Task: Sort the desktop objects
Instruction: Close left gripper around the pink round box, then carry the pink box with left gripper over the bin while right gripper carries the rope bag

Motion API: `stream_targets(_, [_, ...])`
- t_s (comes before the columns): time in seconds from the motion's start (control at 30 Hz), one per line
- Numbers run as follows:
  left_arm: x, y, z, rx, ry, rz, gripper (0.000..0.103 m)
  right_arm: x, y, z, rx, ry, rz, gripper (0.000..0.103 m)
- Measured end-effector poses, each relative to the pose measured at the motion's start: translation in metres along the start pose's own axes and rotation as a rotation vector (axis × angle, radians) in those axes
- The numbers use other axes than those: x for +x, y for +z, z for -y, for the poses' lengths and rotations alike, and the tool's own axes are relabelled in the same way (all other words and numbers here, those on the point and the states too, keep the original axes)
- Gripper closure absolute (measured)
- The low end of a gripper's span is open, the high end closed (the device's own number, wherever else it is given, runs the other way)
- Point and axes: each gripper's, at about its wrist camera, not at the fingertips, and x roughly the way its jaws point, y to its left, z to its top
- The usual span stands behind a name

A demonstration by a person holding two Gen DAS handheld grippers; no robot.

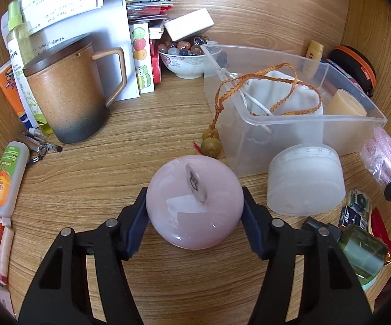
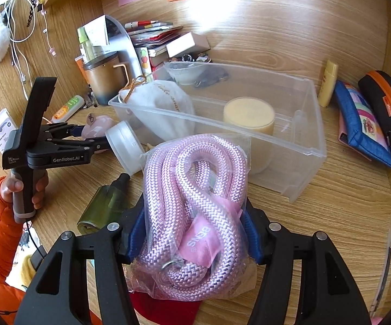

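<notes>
A glossy pink apple-shaped ornament (image 1: 194, 203) with a small leaf on top sits between the blue pads of my left gripper (image 1: 194, 192), which is shut on its sides, low over the wooden desk. From the right wrist view the left gripper (image 2: 92, 138) shows at the left, held by a hand in an orange sleeve. My right gripper (image 2: 195, 203) is shut on a clear bag of coiled pink rope (image 2: 195, 189), held in front of a clear plastic bin (image 2: 222, 127). The bin holds a white cloth pouch (image 2: 163, 103) and a pale yellow cylinder (image 2: 249, 113).
A frosted white jar (image 1: 305, 178) lies against the bin's (image 1: 317, 119) front, a green bottle (image 2: 103, 205) beside it. A brown lidded mug (image 1: 71, 92), a bowl of stones (image 1: 184, 59) and books stand at the back. A blue pouch (image 2: 363, 124) and a black-orange case (image 2: 387, 103) lie at the right.
</notes>
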Motion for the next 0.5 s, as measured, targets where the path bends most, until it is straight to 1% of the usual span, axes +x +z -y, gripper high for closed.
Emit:
stream_targets(0.17, [-0.012,-0.002,0.002,-0.001,0.003,0.016,0.041,-0.007,0.003,0.003,0.006,0.001,0.012,0.047])
stream_targets(0.5, [-0.047,0.003,0.016,0.047,0.001,0.076,0.041,-0.026,0.008,-0.004,-0.021,0.012,0.052,0.047])
